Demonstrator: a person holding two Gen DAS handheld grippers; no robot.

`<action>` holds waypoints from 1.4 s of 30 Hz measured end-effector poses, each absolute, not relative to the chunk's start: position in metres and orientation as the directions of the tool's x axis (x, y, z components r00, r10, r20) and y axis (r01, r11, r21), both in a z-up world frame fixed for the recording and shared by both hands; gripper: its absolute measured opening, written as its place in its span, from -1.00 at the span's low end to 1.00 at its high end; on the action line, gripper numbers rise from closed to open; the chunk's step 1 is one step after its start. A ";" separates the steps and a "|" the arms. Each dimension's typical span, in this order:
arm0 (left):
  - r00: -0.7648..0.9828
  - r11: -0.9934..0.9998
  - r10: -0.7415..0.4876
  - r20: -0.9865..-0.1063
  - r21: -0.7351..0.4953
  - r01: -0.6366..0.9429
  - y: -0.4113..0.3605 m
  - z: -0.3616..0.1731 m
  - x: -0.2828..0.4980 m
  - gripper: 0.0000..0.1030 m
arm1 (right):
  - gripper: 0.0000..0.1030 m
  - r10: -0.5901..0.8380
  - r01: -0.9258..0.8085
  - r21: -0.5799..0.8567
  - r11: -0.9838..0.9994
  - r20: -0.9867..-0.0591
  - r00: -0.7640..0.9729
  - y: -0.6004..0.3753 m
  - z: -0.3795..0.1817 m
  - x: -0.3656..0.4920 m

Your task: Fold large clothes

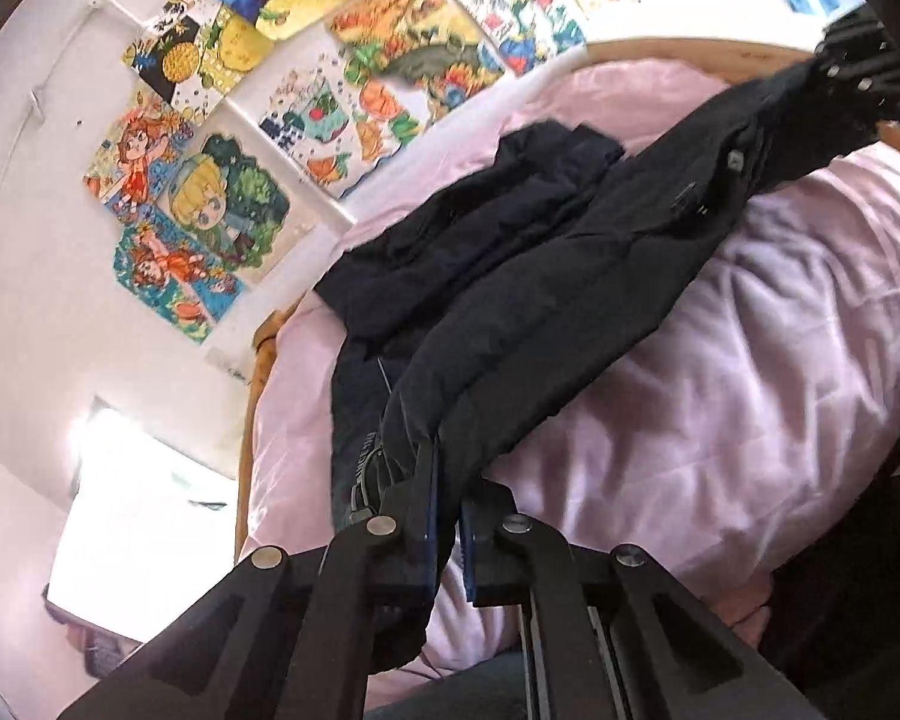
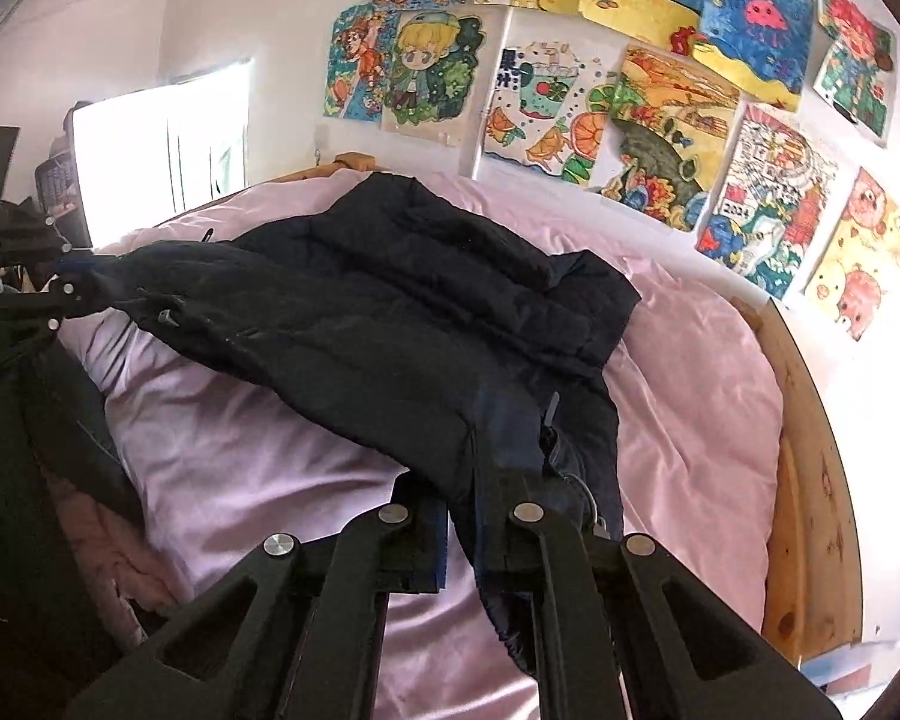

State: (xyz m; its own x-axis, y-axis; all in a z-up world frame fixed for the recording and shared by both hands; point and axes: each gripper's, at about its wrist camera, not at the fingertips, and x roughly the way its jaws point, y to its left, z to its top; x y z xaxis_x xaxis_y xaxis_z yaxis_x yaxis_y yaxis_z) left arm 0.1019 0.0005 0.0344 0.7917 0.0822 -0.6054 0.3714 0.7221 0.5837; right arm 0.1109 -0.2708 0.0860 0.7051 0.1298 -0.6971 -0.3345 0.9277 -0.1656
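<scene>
Dark puffer jacket [image 2: 390, 312], quilted and soft, stretched across pink satin bedding [image 2: 240, 450], pinched at opposite ends between nearly closed fingers of left gripper [image 1: 447, 516] and right gripper [image 2: 474, 534]. Bare bedding alongside; wooden bed frame [image 2: 810, 480], seemingly curved, bordering.

open pink quilt [image 2: 240, 420] beside the jacket [image 2: 390, 312]; wall [image 2: 282, 0] behind

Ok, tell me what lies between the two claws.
Only the dark jacket, stretched from the left claw to the right claw above the pink bedding; the right wrist view shows it.
</scene>
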 end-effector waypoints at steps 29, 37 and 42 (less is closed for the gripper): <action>0.873 0.843 0.023 -0.488 0.479 0.246 -0.021 0.145 0.181 -0.90 | -0.90 0.143 -0.286 -0.148 0.947 -0.604 0.784 -0.299 0.186 0.201; 0.875 0.841 0.107 -0.473 0.513 0.175 -0.037 0.143 0.276 -0.90 | -0.90 0.097 -0.272 -0.219 0.937 -0.587 0.804 -0.294 0.181 0.293; 0.867 0.865 0.152 -0.475 0.489 0.116 -0.042 0.128 0.341 -0.89 | -0.90 0.077 -0.266 -0.251 0.931 -0.577 0.813 -0.289 0.158 0.354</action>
